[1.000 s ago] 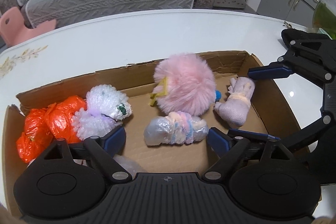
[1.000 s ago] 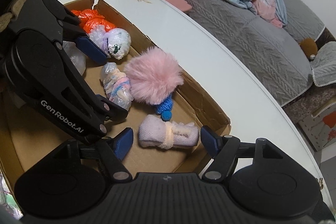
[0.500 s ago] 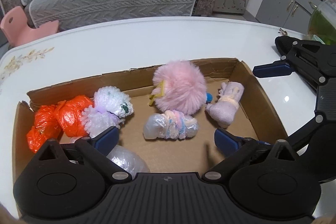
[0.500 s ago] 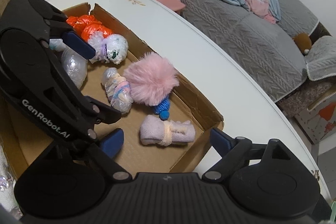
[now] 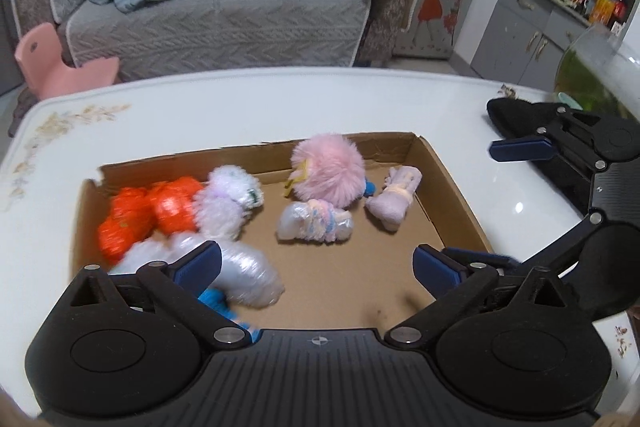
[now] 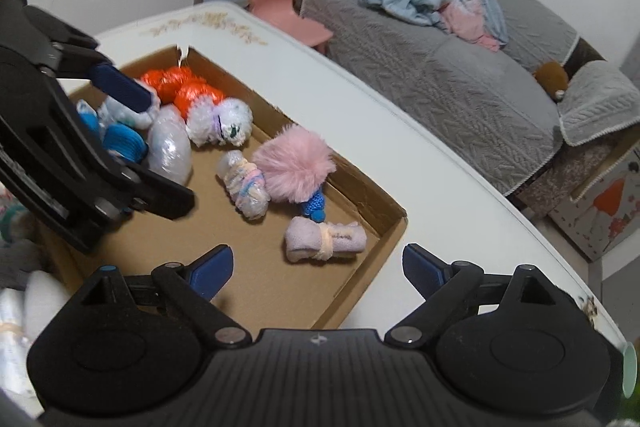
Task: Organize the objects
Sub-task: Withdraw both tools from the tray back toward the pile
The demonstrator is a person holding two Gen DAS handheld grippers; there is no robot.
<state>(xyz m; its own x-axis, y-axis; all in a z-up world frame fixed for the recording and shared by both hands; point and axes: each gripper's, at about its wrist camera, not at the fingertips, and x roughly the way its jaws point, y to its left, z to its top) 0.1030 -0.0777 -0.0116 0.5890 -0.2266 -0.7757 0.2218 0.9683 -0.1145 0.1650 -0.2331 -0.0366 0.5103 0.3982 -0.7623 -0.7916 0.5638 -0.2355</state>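
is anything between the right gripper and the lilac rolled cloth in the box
Nothing visible. The right gripper hangs open over the cardboard box corner, with only bare box floor between its fingers and the lilac rolled cloth.

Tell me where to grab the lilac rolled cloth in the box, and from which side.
Grip the lilac rolled cloth across its middle, at the pale band, coming from above. It lies flat on the cardboard box floor close to the end wall, so the ends are cramped.

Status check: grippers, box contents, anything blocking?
Left gripper and right gripper both open, empty, above the cardboard box. Pink pompom, lilac roll and bagged bundles inside. Nothing blocking.
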